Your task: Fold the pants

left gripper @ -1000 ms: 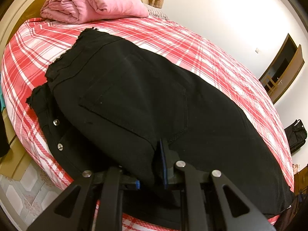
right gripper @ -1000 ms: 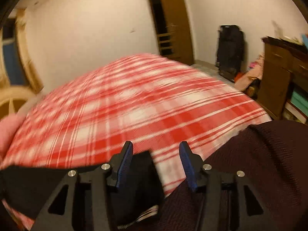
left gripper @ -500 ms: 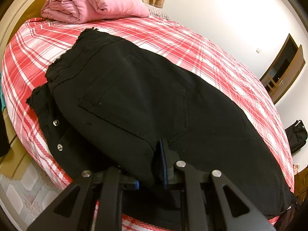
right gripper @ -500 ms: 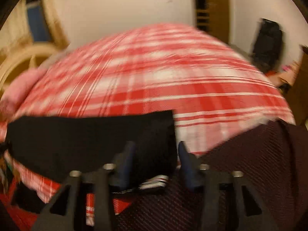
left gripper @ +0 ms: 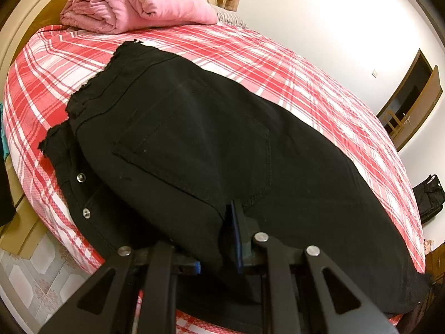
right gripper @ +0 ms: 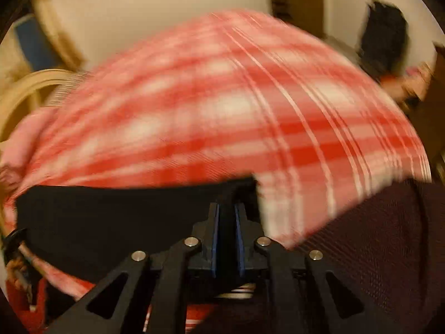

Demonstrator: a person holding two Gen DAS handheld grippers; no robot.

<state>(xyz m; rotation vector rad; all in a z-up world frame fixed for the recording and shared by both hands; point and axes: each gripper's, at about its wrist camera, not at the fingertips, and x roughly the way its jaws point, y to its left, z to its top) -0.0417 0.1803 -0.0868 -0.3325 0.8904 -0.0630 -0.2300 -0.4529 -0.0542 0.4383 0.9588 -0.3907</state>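
Note:
Black pants [left gripper: 222,150] lie folded lengthwise on the red plaid bed [left gripper: 319,83], waistband toward the pink quilt, back pocket up. My left gripper [left gripper: 219,236] is shut on the pants' near edge by the pocket; one finger is hidden under the cloth. In the blurred right wrist view, my right gripper [right gripper: 226,217] is shut on the leg end of the pants [right gripper: 111,214], at the bed's near edge.
A folded pink quilt [left gripper: 133,2] lies at the head of the bed by the wooden headboard [left gripper: 36,19]. A black bag [left gripper: 428,197] stands on the floor by the wall. A dark red garment [right gripper: 389,245] fills the right wrist view's lower right.
My right gripper swung left over the pants' leg end and closed on it. My left gripper has held still, shut on the pants.

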